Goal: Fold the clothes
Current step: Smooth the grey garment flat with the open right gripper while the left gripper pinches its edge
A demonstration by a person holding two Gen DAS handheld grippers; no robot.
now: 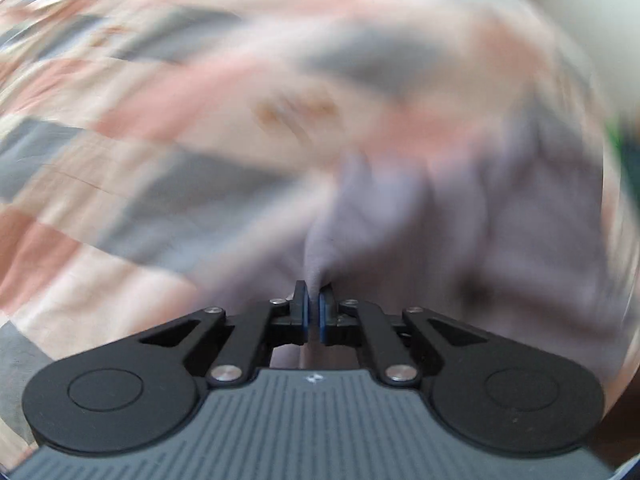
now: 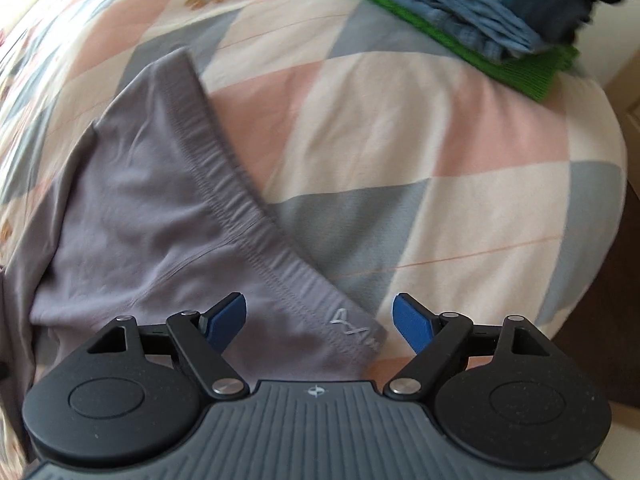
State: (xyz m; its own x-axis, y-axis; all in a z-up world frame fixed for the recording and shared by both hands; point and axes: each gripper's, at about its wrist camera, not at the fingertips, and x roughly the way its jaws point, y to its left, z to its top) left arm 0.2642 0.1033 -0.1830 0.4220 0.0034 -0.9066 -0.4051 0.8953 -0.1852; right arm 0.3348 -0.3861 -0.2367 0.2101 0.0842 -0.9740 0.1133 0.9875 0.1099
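Observation:
A grey-lilac garment (image 2: pixel 152 200) with an elastic waistband lies spread on the checked bedsheet (image 2: pixel 400 128). In the right wrist view my right gripper (image 2: pixel 320 316) is open just above the garment's near waistband corner, and its blue pads (image 2: pixel 412 320) press on nothing. In the blurred left wrist view my left gripper (image 1: pixel 314 300) is shut on a pinched fold of the same grey garment (image 1: pixel 384 216), and the cloth rises from between the pads.
A stack of folded clothes (image 2: pixel 472 28), green at the bottom with blue and dark pieces above, sits at the far right of the bed. The bed's edge and dark floor (image 2: pixel 592 344) lie to the right. The sheet has pink, cream and grey squares.

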